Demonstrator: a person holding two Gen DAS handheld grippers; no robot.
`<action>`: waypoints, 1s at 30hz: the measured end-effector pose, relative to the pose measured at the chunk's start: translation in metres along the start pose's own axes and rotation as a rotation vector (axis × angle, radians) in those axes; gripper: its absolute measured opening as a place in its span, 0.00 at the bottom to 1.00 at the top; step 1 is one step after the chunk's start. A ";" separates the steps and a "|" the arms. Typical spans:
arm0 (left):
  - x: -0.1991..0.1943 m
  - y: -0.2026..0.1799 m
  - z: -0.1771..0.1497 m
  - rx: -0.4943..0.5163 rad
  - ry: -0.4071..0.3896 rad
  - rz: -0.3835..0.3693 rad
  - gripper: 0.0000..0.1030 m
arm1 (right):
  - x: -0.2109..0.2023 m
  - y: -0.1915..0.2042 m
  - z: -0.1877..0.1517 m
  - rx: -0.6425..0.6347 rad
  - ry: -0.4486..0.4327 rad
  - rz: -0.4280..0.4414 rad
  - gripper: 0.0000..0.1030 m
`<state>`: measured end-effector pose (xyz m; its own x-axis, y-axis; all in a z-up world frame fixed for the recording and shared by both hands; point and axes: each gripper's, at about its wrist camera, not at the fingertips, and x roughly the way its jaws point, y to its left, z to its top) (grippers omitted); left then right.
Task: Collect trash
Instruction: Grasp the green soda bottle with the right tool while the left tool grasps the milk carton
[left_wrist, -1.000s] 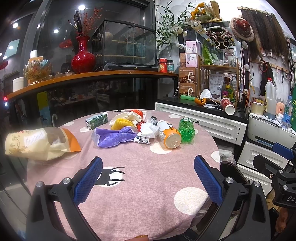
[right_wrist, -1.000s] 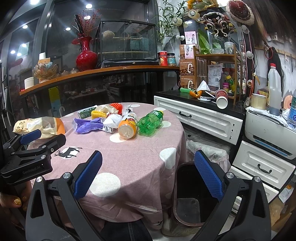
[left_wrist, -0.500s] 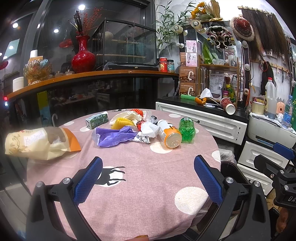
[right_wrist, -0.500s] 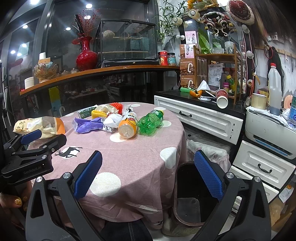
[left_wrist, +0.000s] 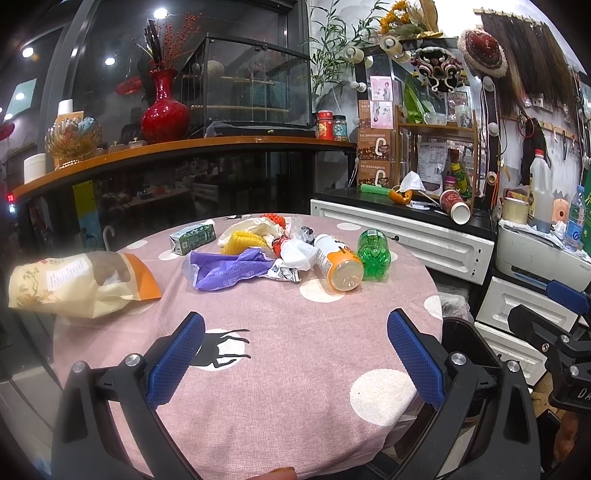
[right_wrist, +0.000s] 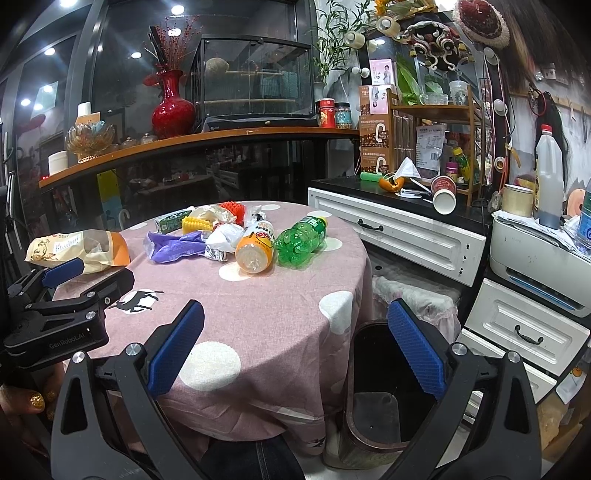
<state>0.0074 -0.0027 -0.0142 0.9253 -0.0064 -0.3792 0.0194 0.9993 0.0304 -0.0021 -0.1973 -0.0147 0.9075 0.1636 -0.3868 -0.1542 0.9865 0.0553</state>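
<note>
Trash lies at the far side of the round pink table (left_wrist: 280, 369): an orange-and-white bottle (left_wrist: 338, 260), a green bottle (left_wrist: 373, 249), a purple bag (left_wrist: 229, 271), a white wrapper (left_wrist: 297, 253), a yellow item (left_wrist: 242, 240), a green carton (left_wrist: 192, 238) and a beige-orange snack bag (left_wrist: 74, 282) at the left. My left gripper (left_wrist: 295, 343) is open and empty above the table's near part. My right gripper (right_wrist: 295, 338) is open and empty over the table's right edge, above a dark bin (right_wrist: 384, 402). The bottles (right_wrist: 256, 245) also show in the right wrist view.
White drawer cabinets (right_wrist: 399, 232) and a printer (right_wrist: 543, 254) stand to the right. A dark counter with a red vase (left_wrist: 164, 110) and a glass case runs behind the table. The left gripper shows in the right wrist view (right_wrist: 66, 295).
</note>
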 end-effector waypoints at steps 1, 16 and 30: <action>0.003 0.000 0.000 0.005 0.010 -0.011 0.95 | 0.004 -0.001 0.000 0.002 0.016 0.006 0.95; 0.121 0.045 0.023 0.080 0.377 -0.114 0.95 | 0.171 -0.027 0.051 0.155 0.394 0.125 0.95; 0.229 0.123 0.128 0.095 0.464 0.021 0.95 | 0.350 -0.036 0.115 0.329 0.742 0.062 0.77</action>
<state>0.2705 0.1146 0.0207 0.6596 0.0521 -0.7498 0.0570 0.9913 0.1189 0.3656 -0.1741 -0.0463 0.3885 0.2835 -0.8768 0.0317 0.9468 0.3202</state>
